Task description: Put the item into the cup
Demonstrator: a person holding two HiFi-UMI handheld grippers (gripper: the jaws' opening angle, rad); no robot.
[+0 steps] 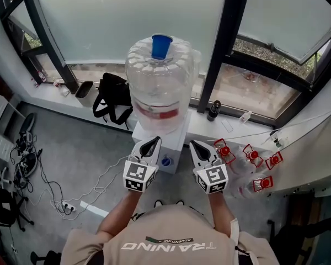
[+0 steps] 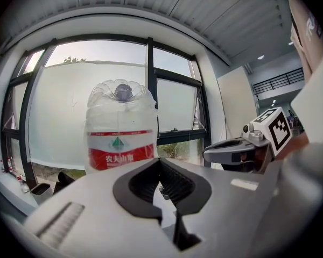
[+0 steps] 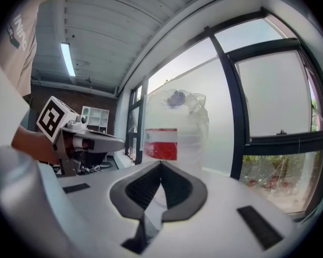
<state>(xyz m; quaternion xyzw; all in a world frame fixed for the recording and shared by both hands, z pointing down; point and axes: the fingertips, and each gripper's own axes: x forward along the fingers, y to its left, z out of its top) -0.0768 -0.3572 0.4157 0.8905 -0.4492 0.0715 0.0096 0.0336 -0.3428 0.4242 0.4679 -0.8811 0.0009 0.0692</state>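
While I stand over the white dispenser point(image 1: 175, 141), the head view shows my left gripper point(image 1: 156, 141) and my right gripper point(image 1: 193, 144) side by side just in front of it, each with its jaws drawn together to a point; the blue cup point(image 1: 161, 47) sits on top of the big clear water bottle point(image 1: 160, 87), well above both grippers; a black bag point(image 1: 111, 95) rests by the sill left of the bottle, a dark flask point(image 1: 214, 110) stands on the sill to its right, and clear jugs with red caps point(image 1: 252, 155) lie at the far right; which thing is the item, I cannot tell.

Left gripper view: my left gripper point(image 2: 160, 160) has its black pads meeting at the tips, with nothing clamped; beyond them the water bottle point(image 2: 121, 128) with its red label stands against the window; the cup point(image 2: 122, 92) shows as a dark blue shape through the bottle's dome; my right gripper point(image 2: 209, 153) sits to the right, apart from it.

Right gripper view: my right gripper point(image 3: 161, 164) is likewise closed tip to tip and empty; the water bottle point(image 3: 175, 133) stands just beyond; my left gripper point(image 3: 120, 140) shows at the left.
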